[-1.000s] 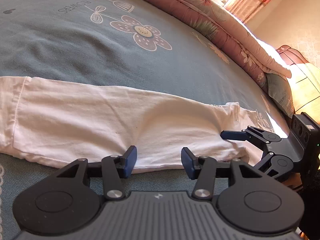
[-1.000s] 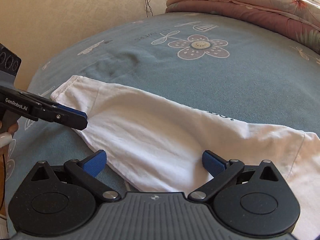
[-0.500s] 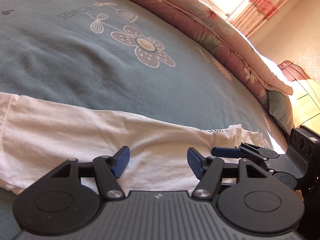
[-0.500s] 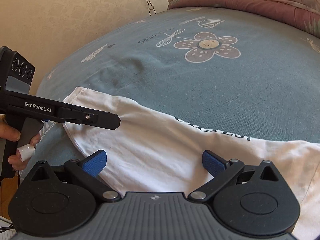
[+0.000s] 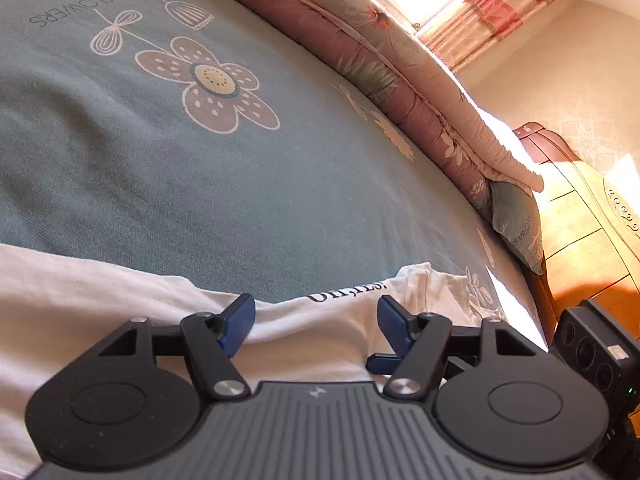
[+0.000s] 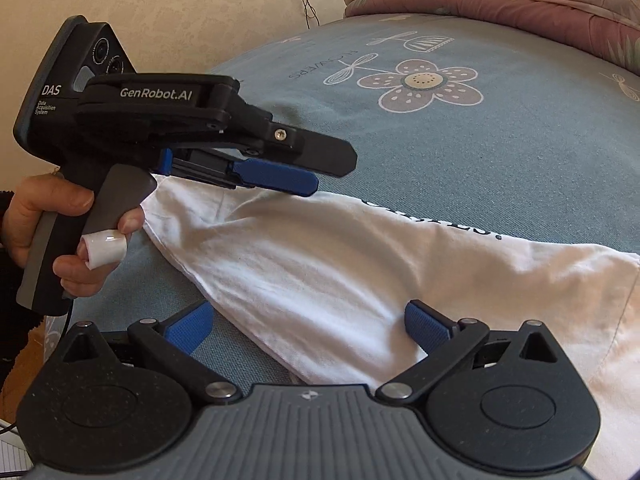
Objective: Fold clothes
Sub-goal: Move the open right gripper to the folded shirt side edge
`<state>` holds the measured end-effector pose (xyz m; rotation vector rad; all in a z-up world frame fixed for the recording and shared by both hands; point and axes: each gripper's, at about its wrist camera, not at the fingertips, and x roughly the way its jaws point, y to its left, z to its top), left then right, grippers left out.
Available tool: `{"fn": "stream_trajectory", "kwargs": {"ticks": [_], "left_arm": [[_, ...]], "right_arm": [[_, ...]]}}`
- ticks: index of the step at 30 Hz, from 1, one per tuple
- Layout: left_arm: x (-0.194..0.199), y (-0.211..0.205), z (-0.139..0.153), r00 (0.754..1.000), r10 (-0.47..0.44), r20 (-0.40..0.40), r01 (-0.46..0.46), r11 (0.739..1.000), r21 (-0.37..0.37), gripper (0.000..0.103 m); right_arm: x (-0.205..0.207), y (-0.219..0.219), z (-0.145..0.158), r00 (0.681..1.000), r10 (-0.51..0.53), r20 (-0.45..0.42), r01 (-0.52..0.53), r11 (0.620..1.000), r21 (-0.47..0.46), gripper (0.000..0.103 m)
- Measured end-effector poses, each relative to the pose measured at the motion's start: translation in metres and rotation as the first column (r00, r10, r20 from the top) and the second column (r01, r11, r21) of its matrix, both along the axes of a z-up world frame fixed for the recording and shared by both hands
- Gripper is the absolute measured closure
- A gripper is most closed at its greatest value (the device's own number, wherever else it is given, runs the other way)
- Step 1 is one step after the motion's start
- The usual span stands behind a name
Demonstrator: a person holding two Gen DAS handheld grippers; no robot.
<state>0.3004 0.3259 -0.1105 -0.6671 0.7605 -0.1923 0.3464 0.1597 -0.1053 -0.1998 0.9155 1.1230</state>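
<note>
Fabric fills the foreground: a white cotton garment with black lettering [image 6: 360, 272] lies folded into a long band across a blue-grey bedsheet printed with flowers [image 5: 240, 184]. Nearest the garment's front edge, the right gripper [image 6: 308, 326] hangs with its blue-padded jaws spread wide, one pad over the white cloth and the other over bare sheet just beside the cloth's edge; nothing is pinched between them. Past the garment's left end, a hand [image 6: 60, 236] with a white band around one finger holds the pistol handle of the left gripper [image 5: 314, 318], a black tool lettered "GenRobot.AI". Its jaws have just been opening and now stand apart above the garment, gripping nothing, though whether the pads brush the cloth cannot be told. Beyond the garment, the sheet shows a large mauve flower print [image 6: 428, 86]. Farther still from the garment, a rolled pink floral quilt [image 5: 360, 52] lines the far side of the bed, with a wooden headboard [image 5: 580, 216] and red-patterned curtains [image 5: 512, 4] behind.
</note>
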Motion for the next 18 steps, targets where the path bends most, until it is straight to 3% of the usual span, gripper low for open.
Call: {"fn": "stream_trajectory", "kwargs": {"ticks": [2,7,10,13,18], "left_arm": [[-0.014,-0.002,0.0,1.0,-0.006,0.016,0.006,1.0,0.007,0.036],[-0.03,0.0,0.01,0.998,-0.015,0.054,0.012,0.998,0.059,0.033],[-0.027,0.006,0.0,1.0,0.0,0.01,0.0,0.999,0.041,0.033],[-0.031,0.015,-0.009,1.0,0.012,0.02,-0.011,0.999,-0.033,0.031],[-0.032,0.016,-0.011,0.999,0.004,0.034,-0.002,0.999,-0.037,0.031]], "right_arm": [[-0.002,-0.002,0.005,1.0,0.027,0.0,-0.027,1.0,-0.015,0.0],[0.005,-0.006,0.031,0.996,0.062,0.068,-0.067,0.996,0.065,0.0],[0.022,0.002,0.027,0.999,0.037,0.034,-0.041,0.994,0.102,0.0],[0.036,0.007,-0.001,0.998,0.006,-0.063,-0.002,0.999,0.054,0.0],[0.032,-0.007,0.004,0.997,0.019,-0.068,-0.014,0.996,0.084,0.001]]}}
